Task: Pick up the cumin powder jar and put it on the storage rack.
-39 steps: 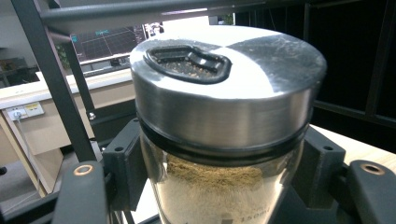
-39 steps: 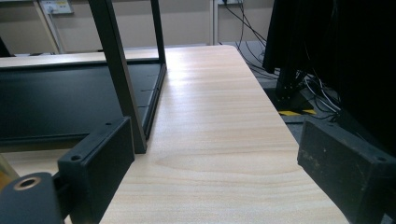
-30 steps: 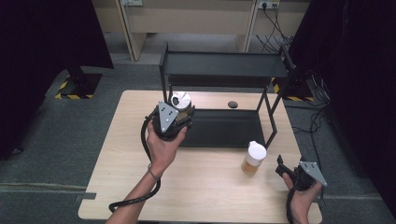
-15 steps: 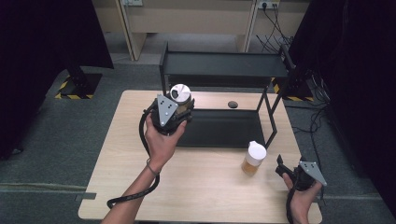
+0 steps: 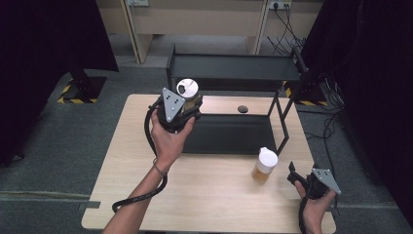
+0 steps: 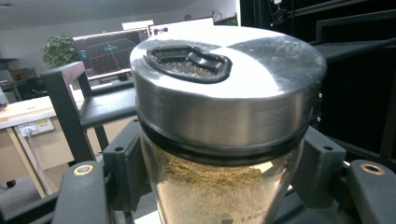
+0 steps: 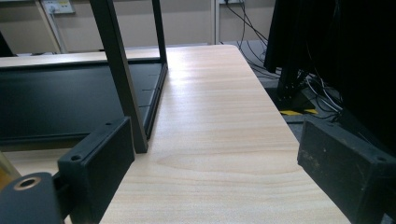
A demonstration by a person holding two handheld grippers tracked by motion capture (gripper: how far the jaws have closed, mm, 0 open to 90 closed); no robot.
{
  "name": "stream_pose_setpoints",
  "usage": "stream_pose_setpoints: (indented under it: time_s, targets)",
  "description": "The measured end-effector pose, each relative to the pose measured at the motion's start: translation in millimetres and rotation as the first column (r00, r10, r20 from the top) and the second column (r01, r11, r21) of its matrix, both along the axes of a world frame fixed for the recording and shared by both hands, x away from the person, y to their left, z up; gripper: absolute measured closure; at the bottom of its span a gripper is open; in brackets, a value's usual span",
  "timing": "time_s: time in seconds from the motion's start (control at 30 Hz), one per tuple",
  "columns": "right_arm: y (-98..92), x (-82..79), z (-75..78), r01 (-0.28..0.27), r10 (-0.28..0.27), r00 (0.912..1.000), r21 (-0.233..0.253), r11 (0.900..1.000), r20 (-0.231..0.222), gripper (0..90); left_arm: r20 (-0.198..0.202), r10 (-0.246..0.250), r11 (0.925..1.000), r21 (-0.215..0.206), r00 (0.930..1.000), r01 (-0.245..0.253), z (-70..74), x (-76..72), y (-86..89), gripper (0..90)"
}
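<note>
A pale wood table (image 5: pixel 209 195) stands on grey carpet, a black rack (image 5: pixel 234 73) at its back; the left gripper (image 5: pixel 181 109) clamps a jar (image 5: pixel 187 88) raised over the rack's left end; the right gripper (image 5: pixel 299 176) rests released.

The left gripper (image 5: pixel 187 100), clamped on the glass spice jar with the round silver metal lid (image 5: pixel 187 89), is now further from the person and apparently higher, at the near left corner of the black metal two-tier shelf rack (image 5: pixel 234 73). The jar's lid faces more upward.
</note>
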State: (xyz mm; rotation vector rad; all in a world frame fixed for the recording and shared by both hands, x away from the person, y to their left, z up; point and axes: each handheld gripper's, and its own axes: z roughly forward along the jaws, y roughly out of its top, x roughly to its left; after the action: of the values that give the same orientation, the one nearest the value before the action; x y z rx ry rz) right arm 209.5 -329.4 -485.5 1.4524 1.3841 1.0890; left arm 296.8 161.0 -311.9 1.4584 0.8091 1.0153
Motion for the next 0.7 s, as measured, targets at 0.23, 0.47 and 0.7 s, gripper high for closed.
stream_pose_setpoints:
  time_s: [0.23,0.47,0.7]
  targets:
    - [-0.2,0.0,0.0,0.000,0.000,1.0000,0.002,1.000,0.000,11.2,0.007,0.003,1.0000,-0.001,1.0000,-0.003,9.1,4.0,-1.0,30.9]
    - [-0.4,-0.1,-0.1,-0.001,0.001,1.0000,0.002,1.000,0.001,11.2,0.017,0.005,1.0000,-0.009,0.9998,-0.005,19.4,6.7,-1.3,30.9]
    - [-0.3,0.0,0.0,-0.001,0.001,1.0000,0.001,1.000,0.000,11.2,0.033,0.004,1.0000,-0.008,0.9995,-0.004,33.5,8.6,-1.0,30.9]
